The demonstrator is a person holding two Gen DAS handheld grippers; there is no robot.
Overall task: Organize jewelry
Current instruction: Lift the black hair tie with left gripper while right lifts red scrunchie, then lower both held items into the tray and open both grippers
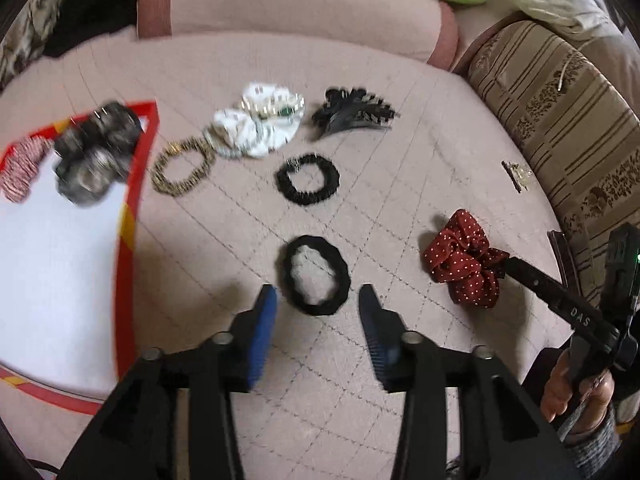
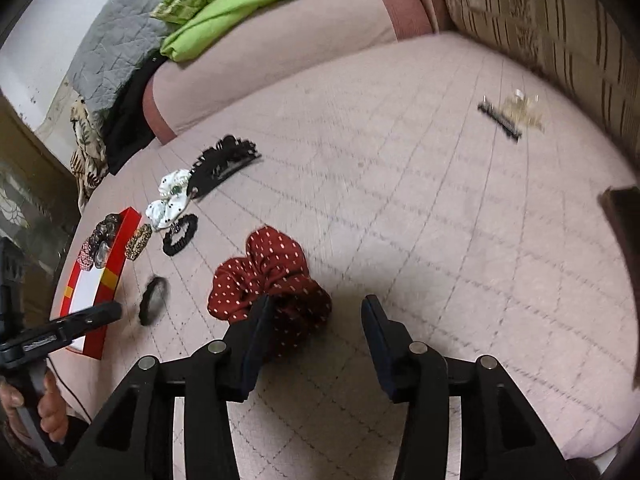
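Observation:
My left gripper (image 1: 318, 292) is open just above the pink quilted cushion (image 1: 400, 184). A black hair tie (image 1: 340, 272) lies flat at its fingertips, and the pads do not touch it. In the right wrist view, my right gripper (image 2: 316, 302) is also open. A dark red polka-dot scrunchie (image 2: 264, 272) sits against its left finger and only partly in the gap. The same scrunchie (image 1: 460, 256) shows at the right of the left wrist view, with the right gripper (image 1: 534, 254) reaching it. A red-rimmed white box (image 1: 130, 208) holds a grey scrunchie (image 1: 96, 152) and a striped red-and-white one (image 1: 20, 172).
Loose on the cushion lie a gold-brown beaded band (image 1: 160, 176), a white scrunchie (image 1: 256, 128), a black claw clip (image 1: 352, 114), a black scrunchie (image 1: 308, 196) and a small gold-trimmed clip (image 1: 516, 174). A striped sofa back (image 1: 560, 112) borders the right side. Green fabric (image 2: 248, 4) lies behind.

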